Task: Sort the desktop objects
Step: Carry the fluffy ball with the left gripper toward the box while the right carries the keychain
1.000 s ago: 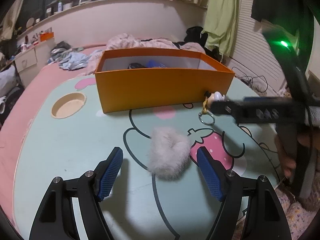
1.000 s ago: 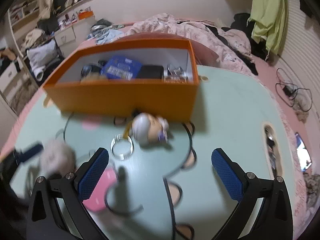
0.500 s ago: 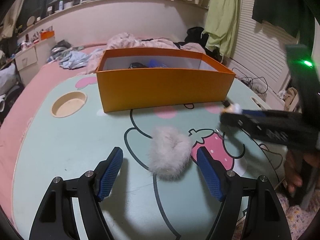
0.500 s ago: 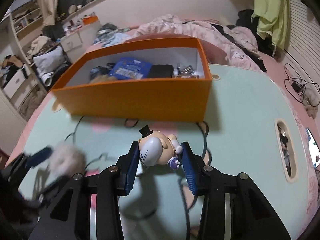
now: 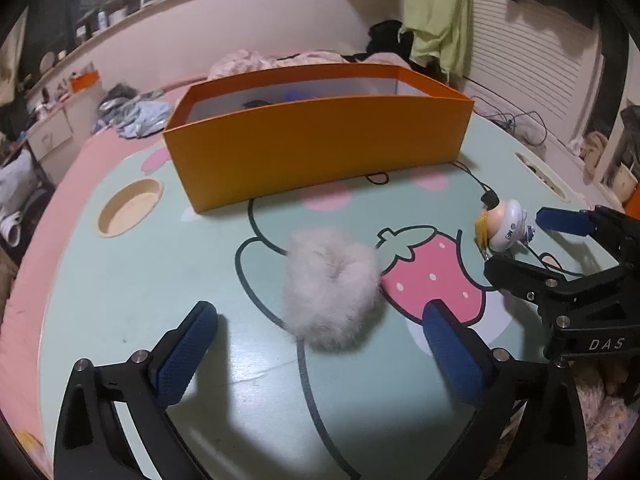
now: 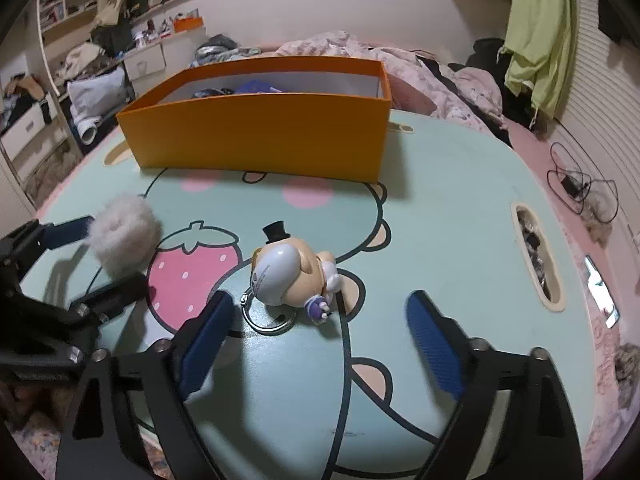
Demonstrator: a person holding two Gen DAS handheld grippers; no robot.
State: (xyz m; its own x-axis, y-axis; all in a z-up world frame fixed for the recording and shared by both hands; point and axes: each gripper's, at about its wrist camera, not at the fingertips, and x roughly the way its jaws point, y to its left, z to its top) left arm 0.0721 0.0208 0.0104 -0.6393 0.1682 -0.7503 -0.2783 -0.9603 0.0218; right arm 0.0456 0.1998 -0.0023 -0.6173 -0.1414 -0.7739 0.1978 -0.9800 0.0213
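Half a second back our right gripper (image 6: pixel 316 330) was clamped on the figurine keychain (image 6: pixel 290 278); now it's spread wide and empty, the toy lying on the table (image 6: pixel 460 220) at its 12 o'clock. Our left gripper (image 5: pixel 320 344), equally wide and empty, has the fluffy scrunchie (image 5: pixel 332 286) at 12 o'clock, the orange box (image 5: pixel 316 148) beyond.

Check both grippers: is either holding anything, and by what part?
Nothing is held. Left gripper stands open by the puff; right gripper open, keychain lying loose.
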